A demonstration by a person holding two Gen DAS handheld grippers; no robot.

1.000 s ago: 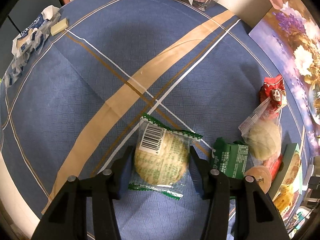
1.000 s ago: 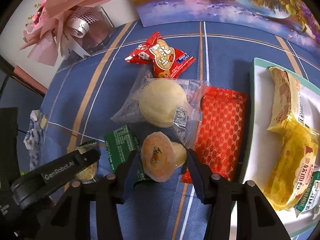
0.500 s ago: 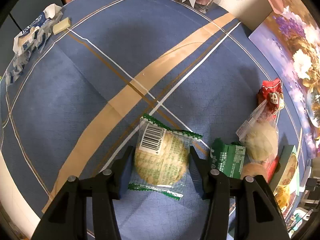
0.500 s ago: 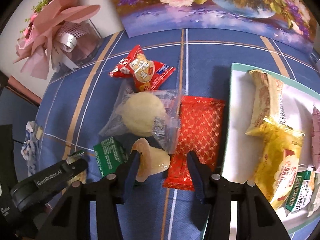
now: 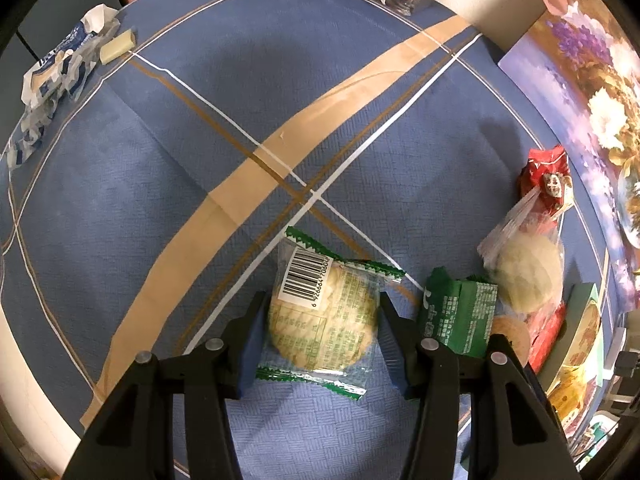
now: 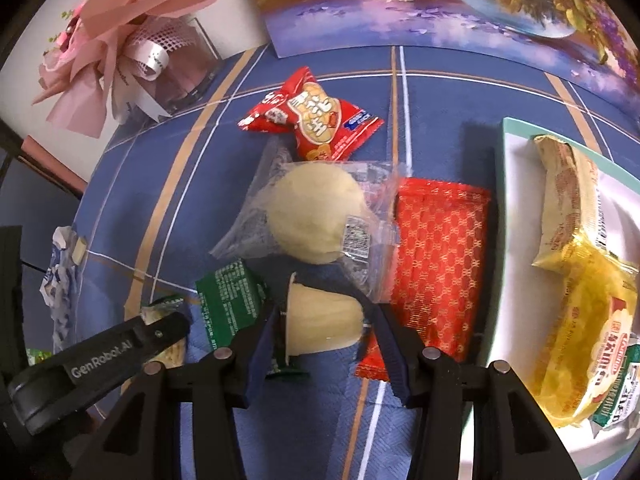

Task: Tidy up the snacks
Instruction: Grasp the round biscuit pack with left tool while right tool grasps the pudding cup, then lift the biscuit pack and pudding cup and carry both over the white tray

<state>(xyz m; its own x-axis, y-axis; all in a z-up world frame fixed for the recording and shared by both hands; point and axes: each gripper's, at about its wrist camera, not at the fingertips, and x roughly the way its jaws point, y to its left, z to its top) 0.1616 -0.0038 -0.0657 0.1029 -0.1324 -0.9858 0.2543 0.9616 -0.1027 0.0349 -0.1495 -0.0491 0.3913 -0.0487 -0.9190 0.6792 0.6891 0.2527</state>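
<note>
Left gripper point(image 5: 322, 336) pinches a cracker packet point(image 5: 324, 316) barcoded 6926664706…, "GenRobot.AI" branded.

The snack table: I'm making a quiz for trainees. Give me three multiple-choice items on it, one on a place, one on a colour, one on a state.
1. Where do the yellow packets lie?
A. on the blue cloth
B. in the tray
C. on the bouquet

2. What colour edges the cracker pack?
A. green
B. red
C. purple

3. What do the right tongs hold between their fingers?
A. nothing
B. the patterned red pouch
C. a jelly cup

Answers:
1 B: they rest inside the white tray with the teal rim.
2 A: the cracker pack, between the left tongs, has green zigzag ends.
3 C: the jelly cup sits on its side between the right tongs, fingers against both ends.
</note>
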